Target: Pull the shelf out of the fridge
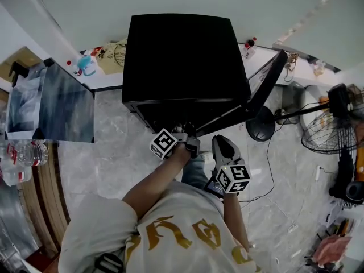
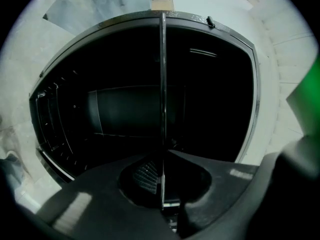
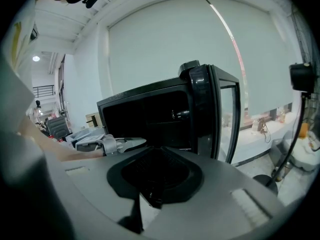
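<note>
Jaws of the left gripper [image 2: 162, 153] clamp the thin shelf [image 2: 162, 74] at the fridge [image 1: 182, 56] mouth, twelve o'clock; the right gripper [image 3: 156, 149] is closed, empty, with the door [image 1: 264, 87] at two o'clock.

Nothing legible: the large gold lettering on the person's white T-shirt [image 1: 114, 226] is warped and partly cut off, and the red labels on the clear plastic bottles [image 1: 25, 152] are too small.
</note>
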### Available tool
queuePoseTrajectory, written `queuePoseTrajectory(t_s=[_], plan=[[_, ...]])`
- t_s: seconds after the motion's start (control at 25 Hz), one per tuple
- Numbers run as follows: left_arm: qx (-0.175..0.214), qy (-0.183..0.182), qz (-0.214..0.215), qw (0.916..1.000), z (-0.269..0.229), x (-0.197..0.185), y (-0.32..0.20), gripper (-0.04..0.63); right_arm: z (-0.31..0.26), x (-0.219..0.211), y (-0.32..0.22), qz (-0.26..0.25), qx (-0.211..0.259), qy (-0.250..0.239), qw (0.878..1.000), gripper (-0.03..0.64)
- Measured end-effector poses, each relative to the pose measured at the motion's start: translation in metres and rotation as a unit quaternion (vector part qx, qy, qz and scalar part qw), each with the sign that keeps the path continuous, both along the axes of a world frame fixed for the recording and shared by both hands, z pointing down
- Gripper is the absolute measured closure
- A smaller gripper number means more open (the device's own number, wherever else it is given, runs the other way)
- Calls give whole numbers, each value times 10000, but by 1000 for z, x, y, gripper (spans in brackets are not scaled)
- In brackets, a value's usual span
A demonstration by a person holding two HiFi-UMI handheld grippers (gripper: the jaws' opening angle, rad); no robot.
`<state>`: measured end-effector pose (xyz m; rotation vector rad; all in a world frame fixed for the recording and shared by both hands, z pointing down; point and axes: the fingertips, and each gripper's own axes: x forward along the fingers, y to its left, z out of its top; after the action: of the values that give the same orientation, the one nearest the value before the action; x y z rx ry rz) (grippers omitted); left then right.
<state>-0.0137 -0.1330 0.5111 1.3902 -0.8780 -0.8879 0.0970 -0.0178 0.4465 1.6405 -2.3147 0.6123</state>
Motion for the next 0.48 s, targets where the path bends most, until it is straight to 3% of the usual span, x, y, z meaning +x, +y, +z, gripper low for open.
queuePoseTrajectory(t_s=[0.48], plan=[[-87, 108, 138, 9998, -1, 1, 27, 581, -6, 2, 14, 120, 111, 27, 9999, 566]])
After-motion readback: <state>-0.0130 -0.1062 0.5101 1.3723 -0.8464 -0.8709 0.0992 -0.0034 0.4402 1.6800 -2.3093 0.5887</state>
